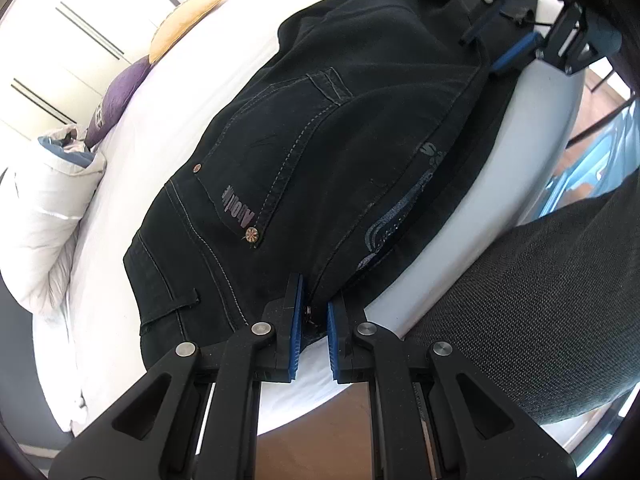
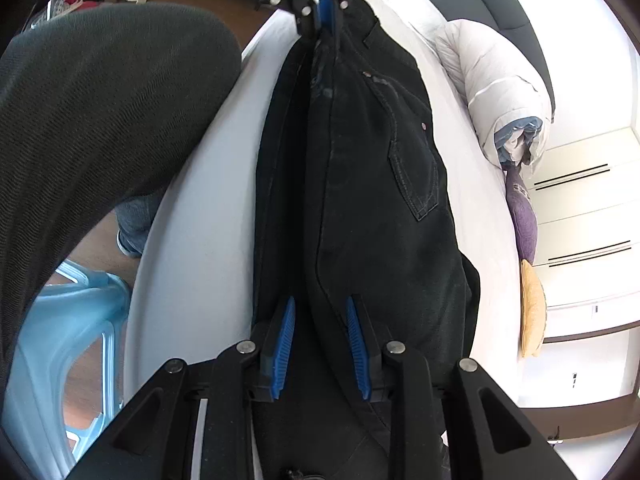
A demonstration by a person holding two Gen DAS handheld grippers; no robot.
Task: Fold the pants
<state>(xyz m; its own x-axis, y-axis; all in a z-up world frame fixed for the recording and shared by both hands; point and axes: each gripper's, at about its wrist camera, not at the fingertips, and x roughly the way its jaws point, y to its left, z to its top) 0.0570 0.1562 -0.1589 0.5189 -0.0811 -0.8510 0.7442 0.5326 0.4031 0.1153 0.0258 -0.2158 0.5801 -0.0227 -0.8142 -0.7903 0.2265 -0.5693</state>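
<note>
While both grippers grasp opposite ends of the black pants (image 1: pixel 320 152), the garment lies lengthwise along the near edge of the white bed (image 1: pixel 168 128), folded leg over leg with a back pocket facing up.

Left wrist view: the left gripper (image 1: pixel 314 340) sits at 6 o'clock. Its blue pads (image 1: pixel 294 344) stand a narrow gap apart, with a bunched ridge of the waistband and a metal button caught between them; the fingers are clamped on the pants. A printed logo and two rivets mark the pocket near centre. The right gripper (image 1: pixel 506 46) shows at 1 o'clock, at the far end of the garment.

Right wrist view: the right gripper (image 2: pixel 320 344) sits at 6 o'clock. Its blue pads (image 2: pixel 282 348) straddle a raised fold of the pants, fabric filling the space between and pressing both pads; the fingers are closed on the cloth. The left gripper (image 2: pixel 326 8) shows at 12 o'clock, pads pinched together on the waistband end.

Surroundings: a rolled white duvet (image 2: pixel 492 80) at 2 o'clock, a purple pillow (image 2: pixel 524 216) at 3 o'clock and an orange pillow (image 2: pixel 532 308) at 4 o'clock lie along the far side of the bed. A light blue plastic stool (image 2: pixel 60 340) stands on the wooden floor at 8 o'clock. The operator's grey sleeve (image 2: pixel 100 100) fills 10 o'clock
</note>
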